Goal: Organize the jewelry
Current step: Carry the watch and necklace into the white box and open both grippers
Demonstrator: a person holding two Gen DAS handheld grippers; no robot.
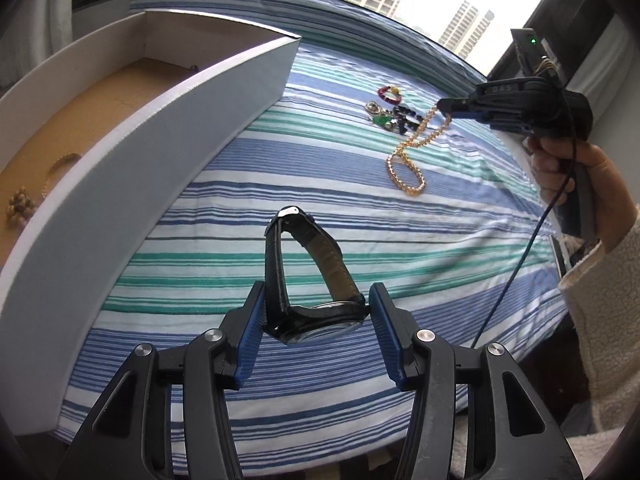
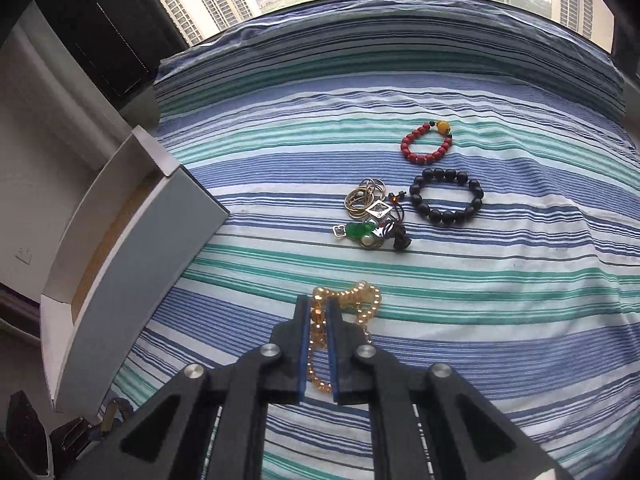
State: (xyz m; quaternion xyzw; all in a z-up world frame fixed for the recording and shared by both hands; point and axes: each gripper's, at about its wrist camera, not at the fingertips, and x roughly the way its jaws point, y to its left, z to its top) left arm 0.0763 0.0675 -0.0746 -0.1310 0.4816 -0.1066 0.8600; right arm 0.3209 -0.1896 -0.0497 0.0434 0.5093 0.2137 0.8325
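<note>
My left gripper is shut on a black-strapped watch, its jaws wide across the case, and holds it above the striped cloth. My right gripper is shut on a gold bead necklace; in the left wrist view that gripper lifts one end while the necklace's loop trails on the cloth. A red bead bracelet, a black bead bracelet and a tangle of rings and green pendants lie farther back. A white box with a tan floor stands at the left.
Inside the box lie a thin gold bracelet and a cluster of tan beads. The striped cloth covers the whole surface up to a window. The box's near wall rises beside my left gripper.
</note>
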